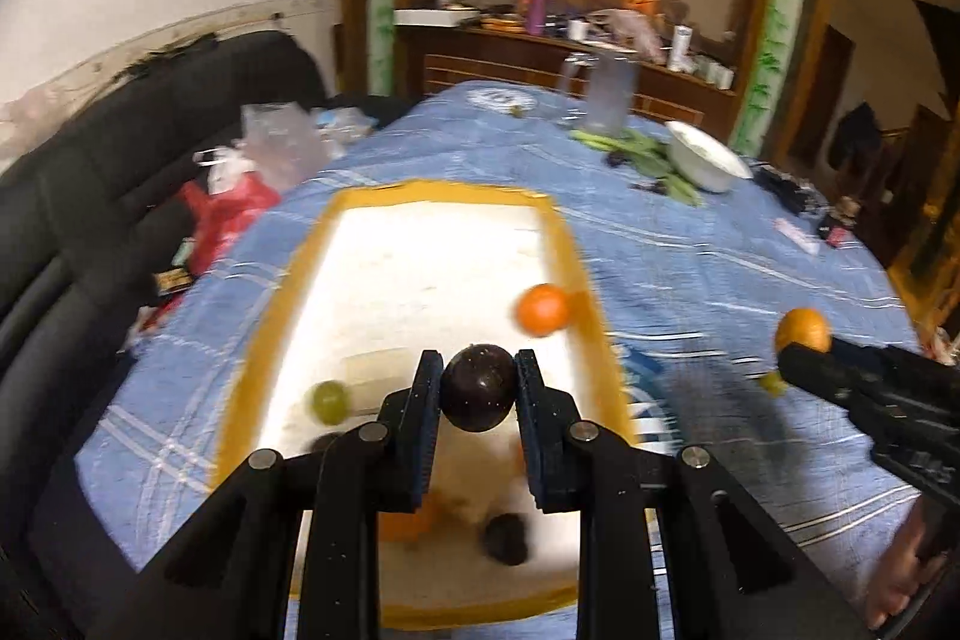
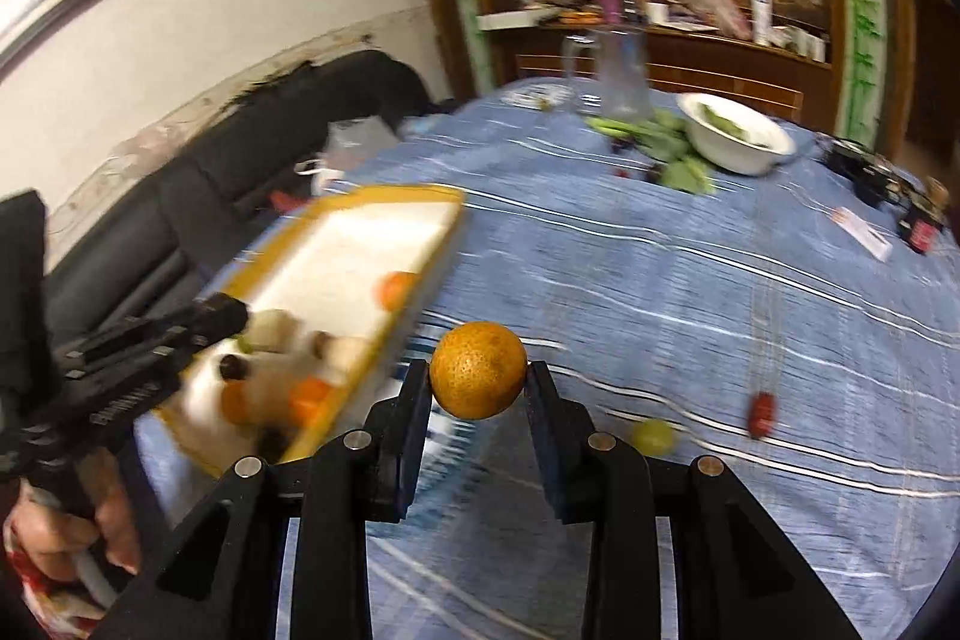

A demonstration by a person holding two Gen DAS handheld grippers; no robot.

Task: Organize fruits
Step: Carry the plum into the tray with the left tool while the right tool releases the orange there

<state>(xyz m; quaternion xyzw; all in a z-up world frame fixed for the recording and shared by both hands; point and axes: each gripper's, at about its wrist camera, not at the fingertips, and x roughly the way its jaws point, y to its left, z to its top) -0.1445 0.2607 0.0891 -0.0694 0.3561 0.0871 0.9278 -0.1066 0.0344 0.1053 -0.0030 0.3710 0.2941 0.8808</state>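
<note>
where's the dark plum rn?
Left wrist view: the dark plum is clamped in the left claw, above the near end of the yellow-rimmed tray.

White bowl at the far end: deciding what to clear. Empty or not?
Not empty: the white bowl holds green leafy scraps inside, visible in the right wrist view.

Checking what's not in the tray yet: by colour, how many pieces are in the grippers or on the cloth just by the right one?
dark fruit: 1, in the left gripper
orange fruit: 1, in the right gripper
green fruit: 1, on the blue cloth
red piece: 1, blurred, on the cloth
Total: 4
</note>
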